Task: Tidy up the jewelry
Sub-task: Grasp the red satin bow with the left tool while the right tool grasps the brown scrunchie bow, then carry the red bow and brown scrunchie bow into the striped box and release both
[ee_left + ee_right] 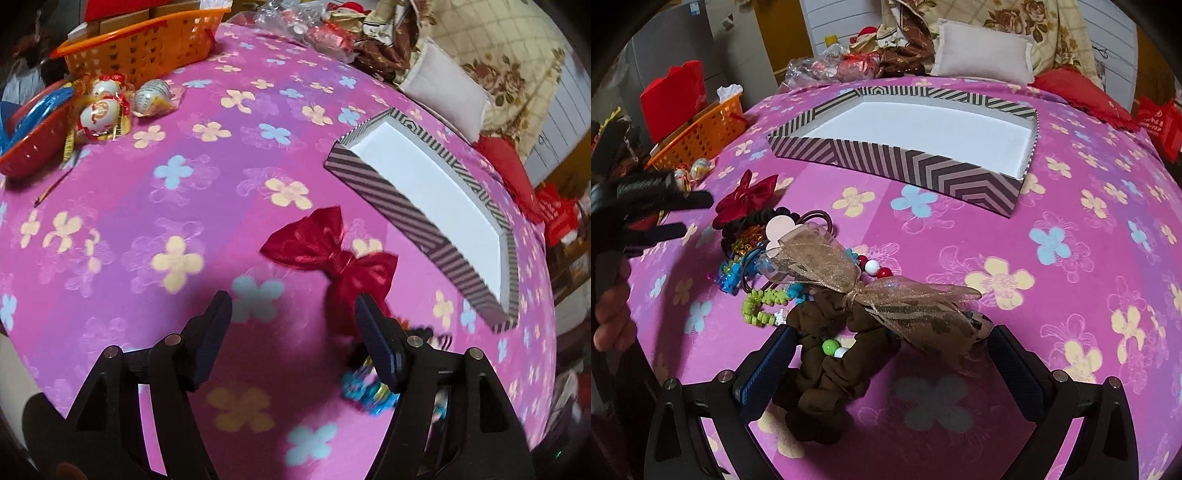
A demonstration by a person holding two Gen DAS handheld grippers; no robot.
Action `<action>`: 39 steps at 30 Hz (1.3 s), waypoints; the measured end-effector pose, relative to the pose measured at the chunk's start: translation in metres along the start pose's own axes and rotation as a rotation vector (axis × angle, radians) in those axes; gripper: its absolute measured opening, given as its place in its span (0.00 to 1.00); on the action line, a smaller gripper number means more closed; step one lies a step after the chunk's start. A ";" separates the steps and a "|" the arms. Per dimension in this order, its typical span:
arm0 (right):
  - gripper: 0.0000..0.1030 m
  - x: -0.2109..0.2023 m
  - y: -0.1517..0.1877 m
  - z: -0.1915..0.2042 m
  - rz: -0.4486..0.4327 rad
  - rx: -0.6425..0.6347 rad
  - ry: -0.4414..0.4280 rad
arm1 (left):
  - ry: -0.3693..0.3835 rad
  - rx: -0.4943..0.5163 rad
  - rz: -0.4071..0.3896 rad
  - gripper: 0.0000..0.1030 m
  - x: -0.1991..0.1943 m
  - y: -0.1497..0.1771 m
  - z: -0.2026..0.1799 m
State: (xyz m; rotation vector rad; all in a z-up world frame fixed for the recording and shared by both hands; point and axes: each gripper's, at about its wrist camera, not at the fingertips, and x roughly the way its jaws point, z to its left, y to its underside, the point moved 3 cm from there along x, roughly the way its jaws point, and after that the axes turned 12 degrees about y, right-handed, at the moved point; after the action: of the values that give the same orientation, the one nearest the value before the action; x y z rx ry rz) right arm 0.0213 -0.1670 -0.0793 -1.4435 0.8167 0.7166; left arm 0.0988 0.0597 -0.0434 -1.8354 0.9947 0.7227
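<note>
Right hand-held gripper (892, 363) wide around crumpled brown fabric scrunchie (827, 373) with gauzy ribbon bow (886, 295).

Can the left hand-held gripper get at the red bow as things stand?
Probably yes. The left hand-held gripper is open, and the red bow lies uncovered on the tablecloth just beyond its right finger, at the pile's edge.

An orange basket (140, 48) stands at the far edge of the pink flowered cloth (147, 221); just in front of the basket lie wrapped white eggs (101, 112); beside those eggs, away from the basket, sits a red bowl (29, 147); a pale cushion (984, 51) rests well apart from the basket, a red pillow (1078, 92) beside it.
</note>
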 end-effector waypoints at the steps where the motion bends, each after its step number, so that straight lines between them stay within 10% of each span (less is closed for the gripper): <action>1: 1.00 0.000 -0.001 -0.001 0.000 -0.001 -0.003 | -0.010 -0.023 0.000 0.67 0.003 -0.004 -0.001; 8: 1.00 0.002 -0.004 -0.004 0.004 -0.003 -0.019 | -0.021 -0.200 0.047 0.67 0.032 -0.019 0.002; 18: 1.00 0.002 0.000 0.000 -0.039 -0.020 0.000 | -0.098 -0.110 0.010 0.67 0.047 -0.017 -0.024; 20: 0.94 0.000 0.001 0.001 -0.057 -0.032 -0.010 | -0.096 -0.087 -0.002 0.50 0.049 -0.017 -0.027; 23: 0.59 -0.006 0.002 0.005 -0.085 -0.048 -0.051 | -0.059 -0.060 0.010 0.21 0.052 -0.017 -0.027; 25: 0.34 -0.009 0.003 0.007 -0.085 -0.048 -0.082 | -0.021 -0.069 0.016 0.16 0.051 -0.018 -0.024; 30: 0.11 -0.021 0.001 0.003 -0.100 -0.042 -0.098 | 0.006 -0.050 0.025 0.14 0.041 -0.017 -0.017; 39: 0.11 -0.041 -0.011 -0.009 -0.143 -0.011 -0.117 | 0.022 0.053 -0.014 0.14 0.007 -0.021 -0.033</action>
State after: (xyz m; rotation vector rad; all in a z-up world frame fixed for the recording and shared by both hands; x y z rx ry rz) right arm 0.0078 -0.1737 -0.0390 -1.4401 0.6136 0.6901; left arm 0.1228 0.0334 -0.0258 -1.8062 1.0051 0.6627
